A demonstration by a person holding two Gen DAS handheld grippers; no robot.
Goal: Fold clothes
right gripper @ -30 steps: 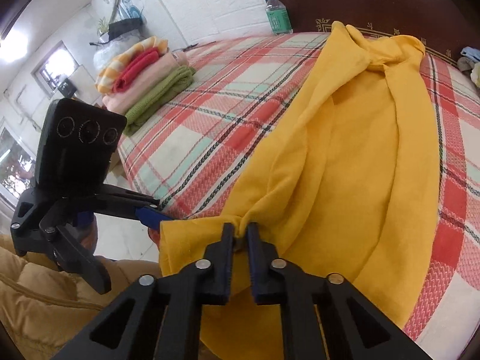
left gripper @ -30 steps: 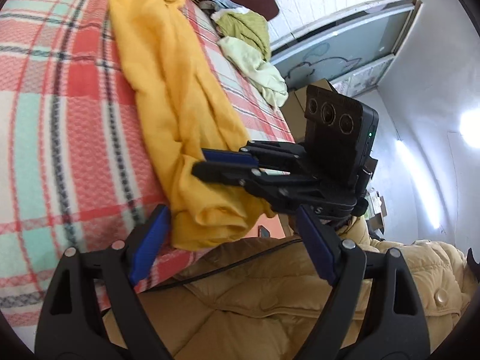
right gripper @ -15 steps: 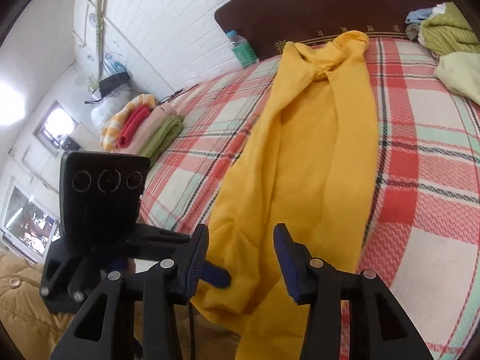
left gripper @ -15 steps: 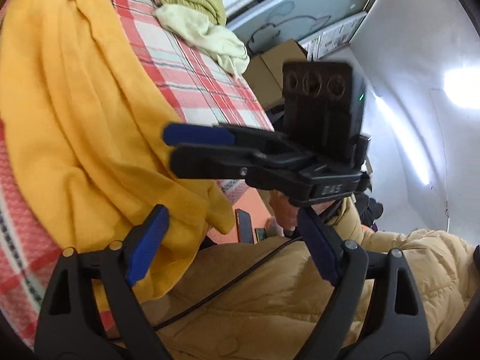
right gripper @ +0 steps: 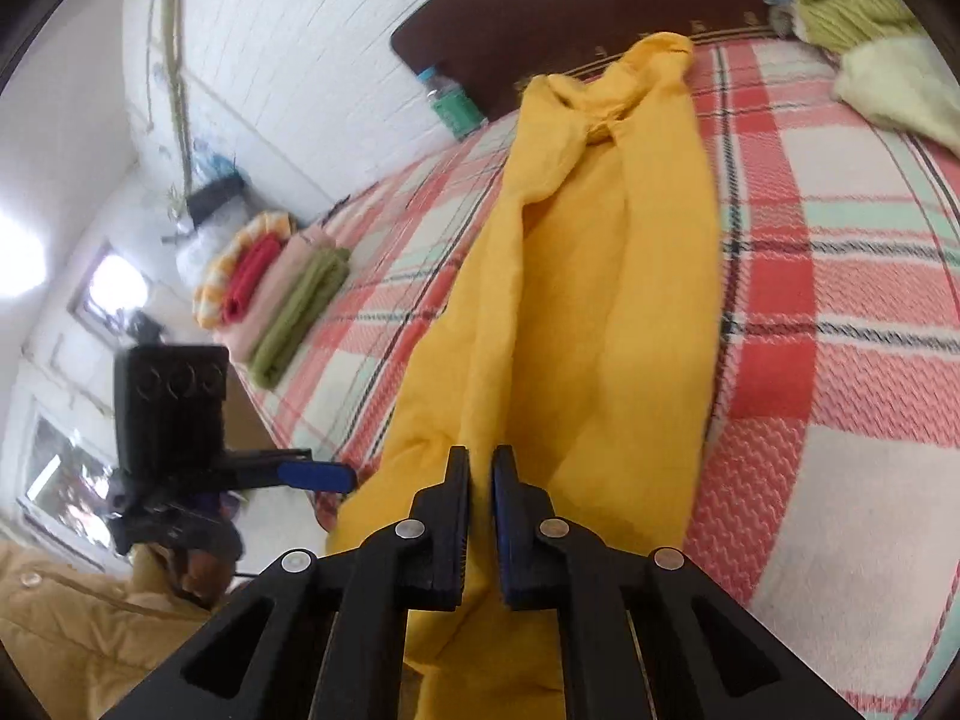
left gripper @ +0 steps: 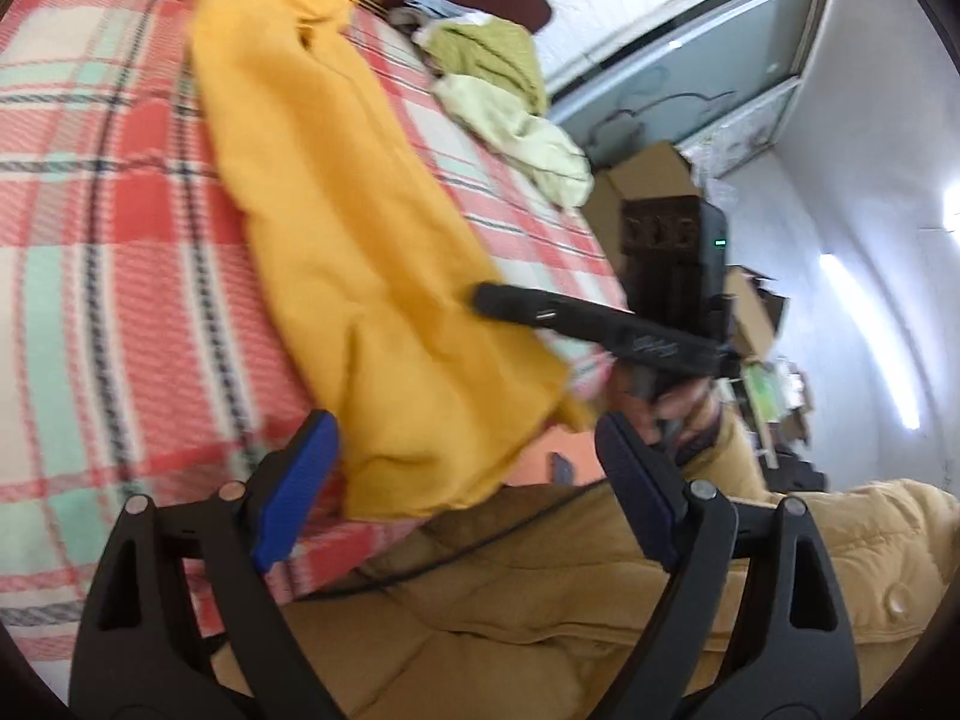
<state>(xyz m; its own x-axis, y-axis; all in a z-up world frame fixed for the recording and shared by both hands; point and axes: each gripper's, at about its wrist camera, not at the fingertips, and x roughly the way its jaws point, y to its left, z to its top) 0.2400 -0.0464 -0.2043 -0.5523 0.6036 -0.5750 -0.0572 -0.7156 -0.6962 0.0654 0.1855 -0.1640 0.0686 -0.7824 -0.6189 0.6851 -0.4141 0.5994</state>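
Observation:
A yellow garment [left gripper: 360, 252] lies lengthwise on the plaid bed [left gripper: 90, 240], its near end hanging over the edge. My right gripper [right gripper: 480, 480] is shut on a fold of the yellow garment [right gripper: 588, 312] near that end. The left wrist view shows the right gripper [left gripper: 486, 300] from the side, its tip at the cloth's right edge. My left gripper [left gripper: 462, 426] stands wide open, and the hem shows between its blue pads [left gripper: 294, 480] without touching them. In the right wrist view the left gripper [right gripper: 318, 474] hovers just left of the garment's corner.
A stack of folded clothes [right gripper: 270, 300] sits at the bed's left edge, with a water bottle [right gripper: 450, 102] by the dark headboard [right gripper: 540, 6]. Loose green clothes [left gripper: 510, 90] lie at the far right. A cardboard box [left gripper: 648, 174] stands beyond. A tan padded jacket [left gripper: 540, 600] fills the foreground.
My right gripper let go of the bunched hem, opened, shifted to the right and shut again on the yellow cloth. The left gripper stayed open and swung about near the hem.

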